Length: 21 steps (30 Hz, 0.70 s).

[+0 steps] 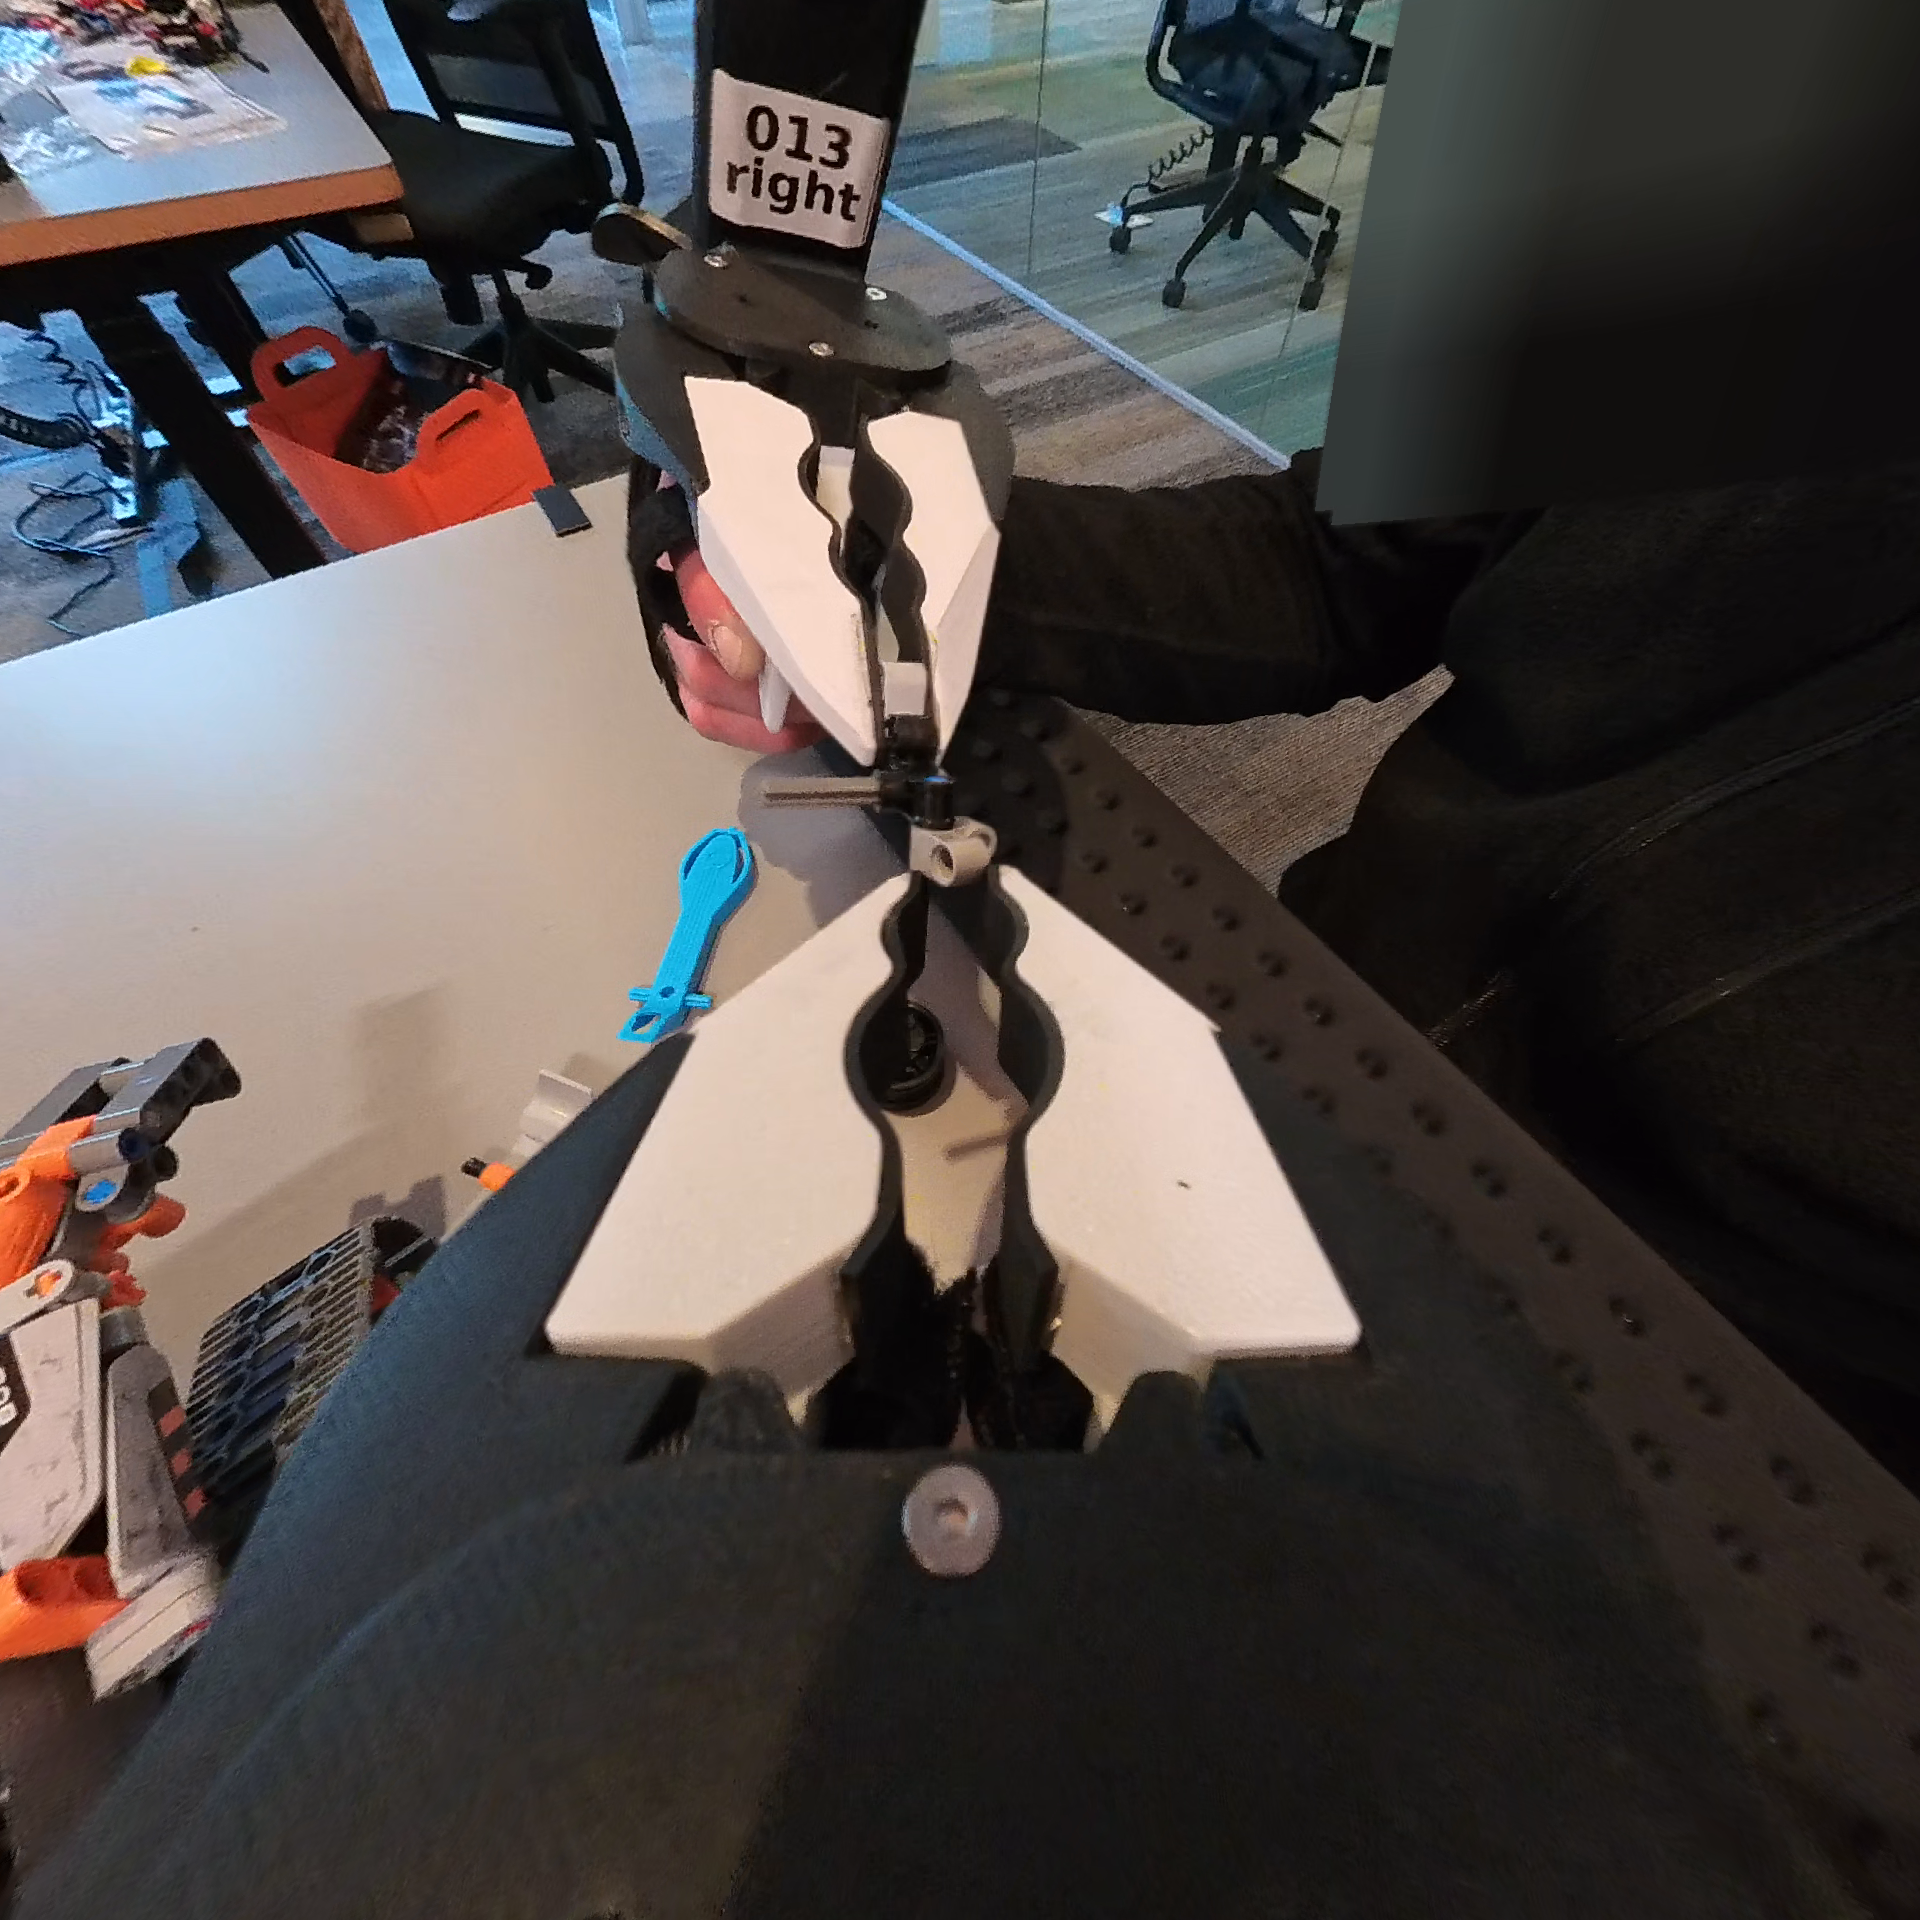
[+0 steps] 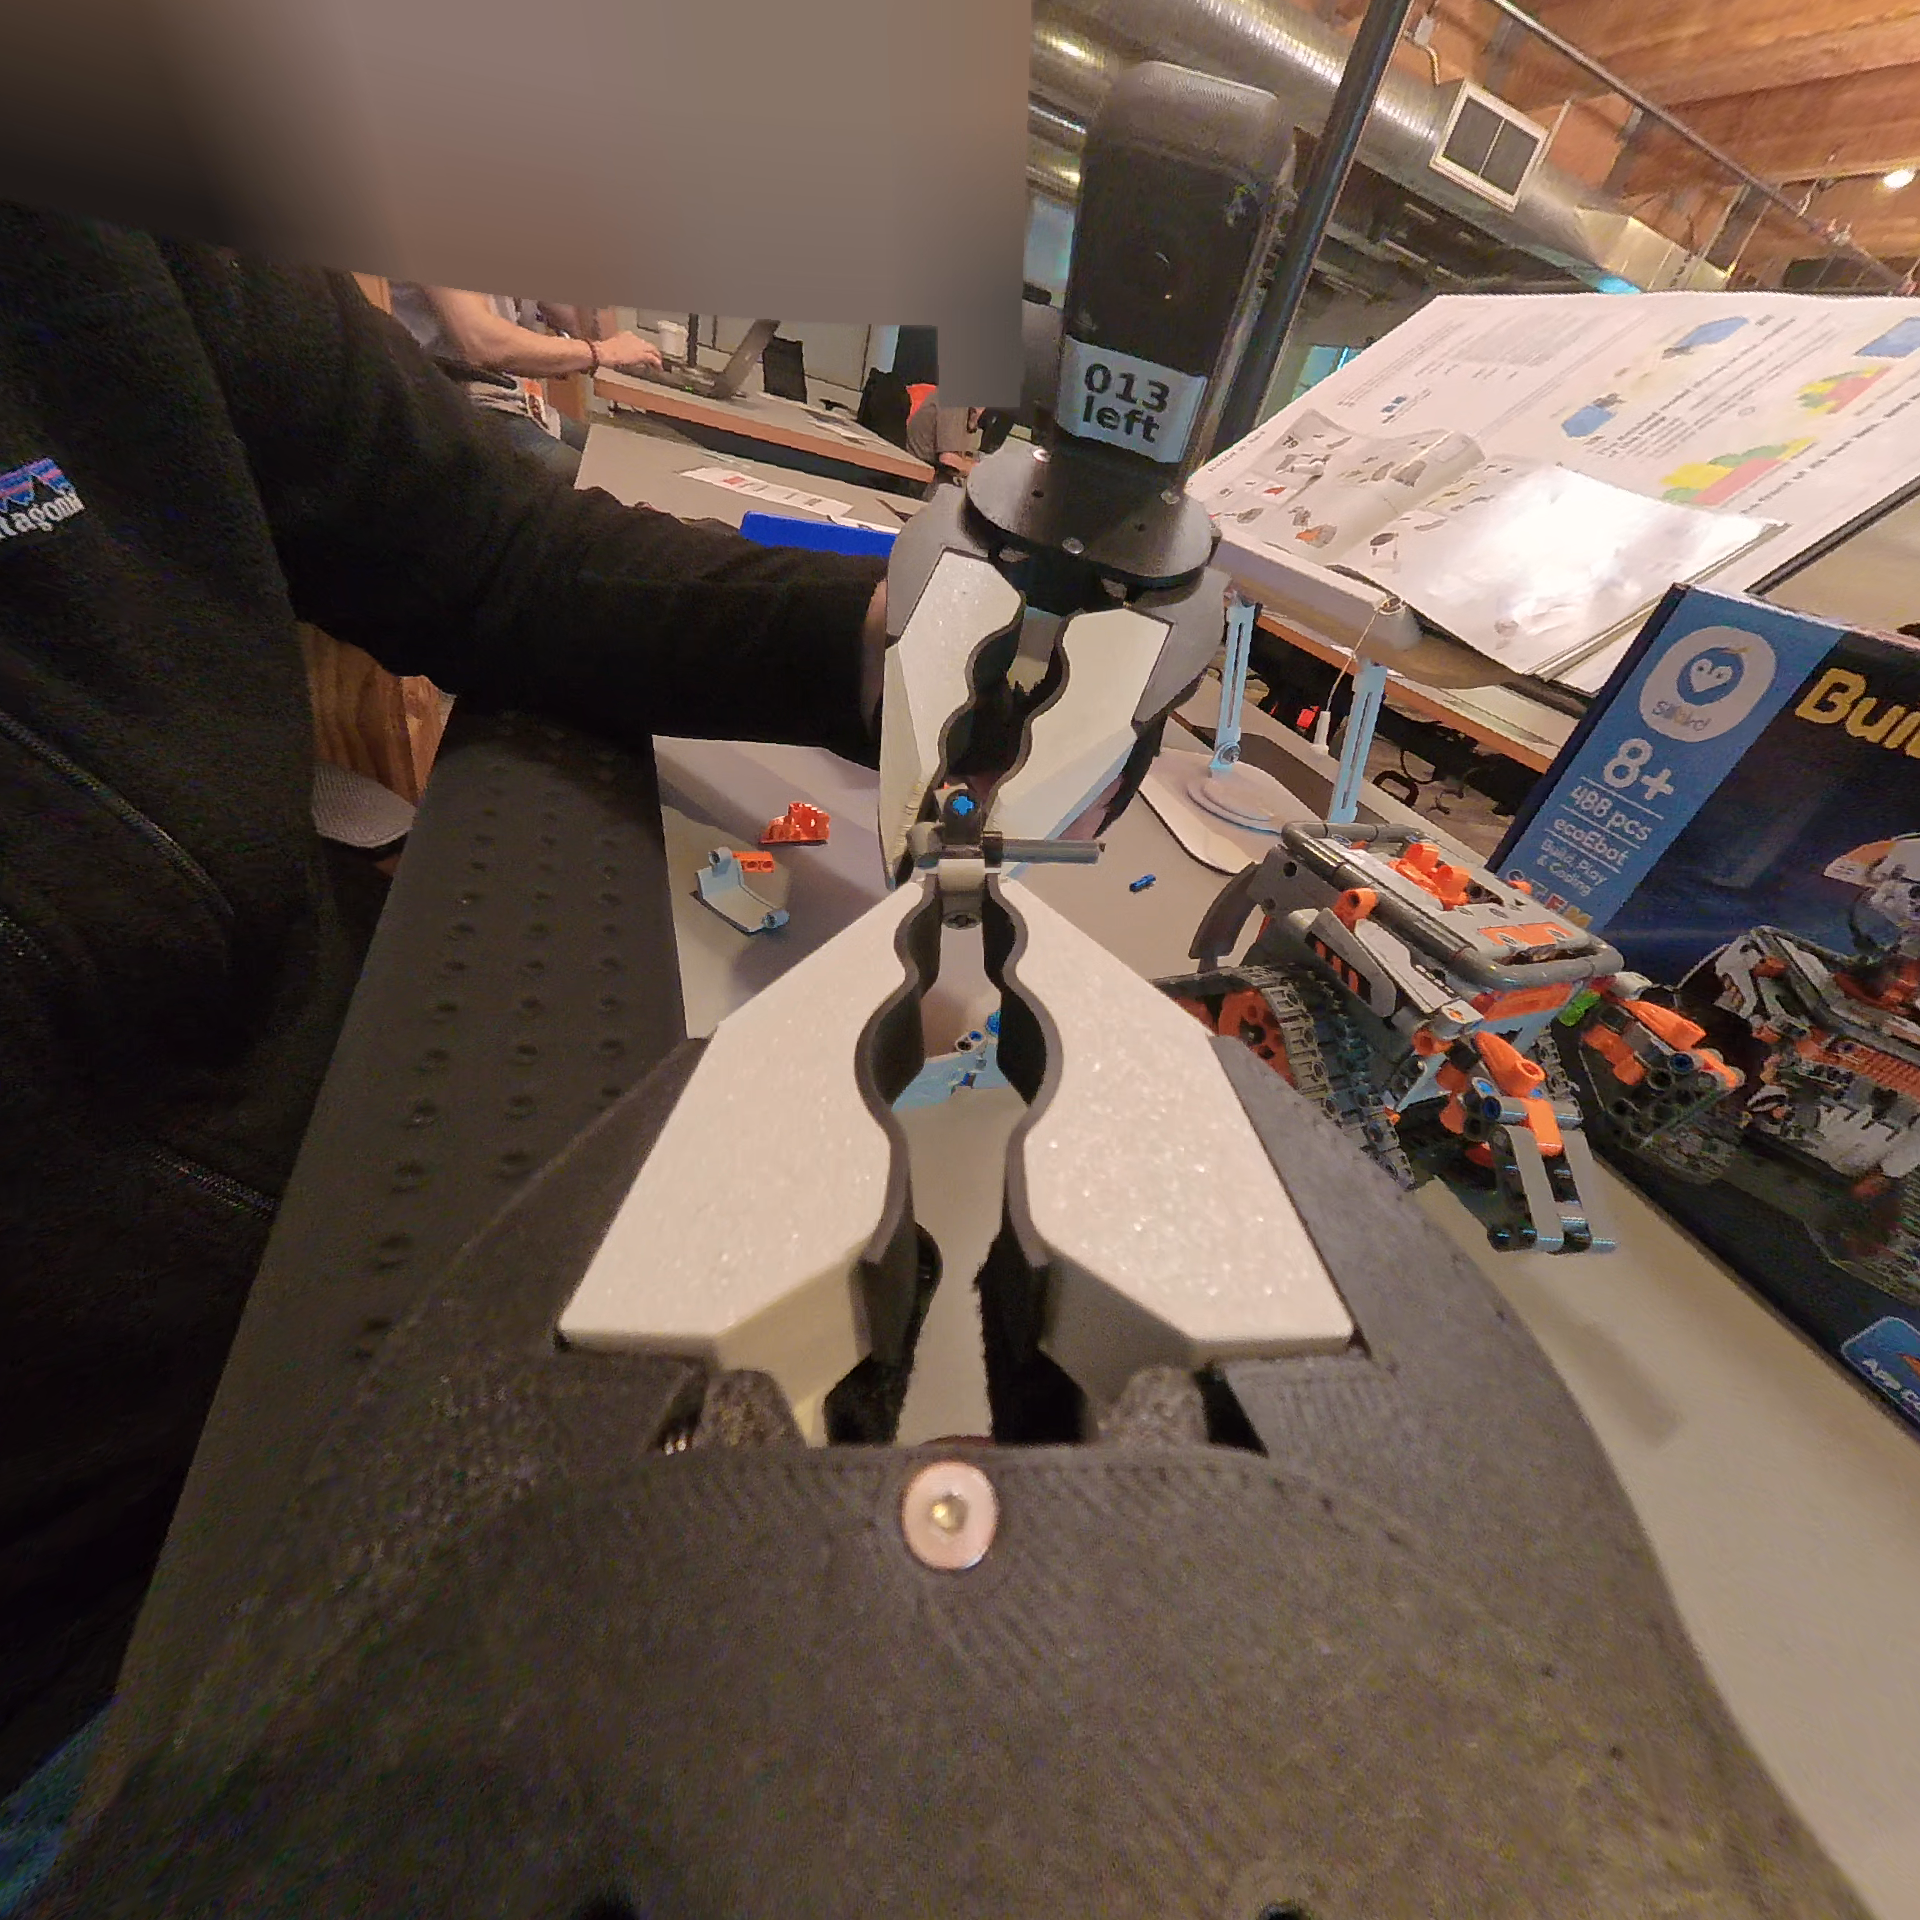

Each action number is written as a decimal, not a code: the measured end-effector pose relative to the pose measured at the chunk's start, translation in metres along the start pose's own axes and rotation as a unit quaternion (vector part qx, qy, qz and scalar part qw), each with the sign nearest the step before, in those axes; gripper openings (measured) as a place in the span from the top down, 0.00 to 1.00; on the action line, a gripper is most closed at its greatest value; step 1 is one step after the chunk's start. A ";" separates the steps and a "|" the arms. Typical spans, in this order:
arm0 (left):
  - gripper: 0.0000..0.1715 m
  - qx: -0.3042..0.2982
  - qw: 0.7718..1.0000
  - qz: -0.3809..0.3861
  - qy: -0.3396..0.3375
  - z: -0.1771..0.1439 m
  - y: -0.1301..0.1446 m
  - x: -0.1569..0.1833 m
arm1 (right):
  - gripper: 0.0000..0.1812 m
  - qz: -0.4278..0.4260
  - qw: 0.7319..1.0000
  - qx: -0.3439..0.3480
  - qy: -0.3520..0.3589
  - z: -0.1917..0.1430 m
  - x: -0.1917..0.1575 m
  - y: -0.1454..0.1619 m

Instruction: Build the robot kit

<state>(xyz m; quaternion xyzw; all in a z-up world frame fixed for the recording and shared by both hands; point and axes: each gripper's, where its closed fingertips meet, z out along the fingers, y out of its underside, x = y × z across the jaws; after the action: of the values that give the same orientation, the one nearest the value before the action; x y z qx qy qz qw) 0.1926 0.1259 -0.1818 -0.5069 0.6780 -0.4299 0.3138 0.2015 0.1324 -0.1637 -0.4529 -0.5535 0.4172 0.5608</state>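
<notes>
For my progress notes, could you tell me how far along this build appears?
Done: a tracked model stands largely assembled. In hand: left hand-held gripper and right hand-held gripper both pinch a small connector assembly. Left: loose orange piece and grey panel lie unattached.

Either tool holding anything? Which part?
Both grip one small brick assembly: left tool pinches its grey connector, right tool its black end.
</notes>
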 end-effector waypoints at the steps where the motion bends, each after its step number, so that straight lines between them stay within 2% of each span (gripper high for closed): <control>1: 0.96 0.004 1.000 -0.003 0.004 0.000 -0.001 0.001 | 0.97 0.000 1.000 0.001 -0.001 0.000 0.000 -0.001; 4: 0.92 0.013 1.000 -0.011 0.008 -0.001 -0.003 0.001 | 0.97 0.000 1.000 0.003 0.006 -0.001 0.002 -0.001; 7: 0.88 0.022 1.000 0.000 -0.023 -0.003 -0.007 -0.007 | 0.97 0.001 1.000 0.002 0.015 -0.002 0.005 -0.001; 11: 0.87 0.022 0.999 0.011 -0.048 -0.005 -0.009 -0.012 | 0.97 0.004 1.000 0.006 0.024 -0.004 0.008 -0.002; 13: 0.90 0.027 0.998 0.021 -0.057 -0.006 -0.012 -0.014 | 0.97 0.003 1.000 0.005 0.027 -0.005 0.009 -0.001; 18: 0.92 0.034 0.999 0.011 -0.039 -0.004 -0.013 -0.010 | 0.97 0.005 1.000 0.007 0.019 -0.005 0.008 -0.001; 21: 0.92 0.041 0.999 -0.005 -0.006 -0.003 -0.013 -0.003 | 0.97 0.003 1.000 0.008 0.002 -0.004 0.002 -0.002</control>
<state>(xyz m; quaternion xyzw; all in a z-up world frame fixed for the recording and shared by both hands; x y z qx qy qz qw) 0.1956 0.1280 -0.1691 -0.4998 0.6554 -0.4556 0.3363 0.2056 0.1337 -0.1616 -0.4512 -0.5477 0.4222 0.5640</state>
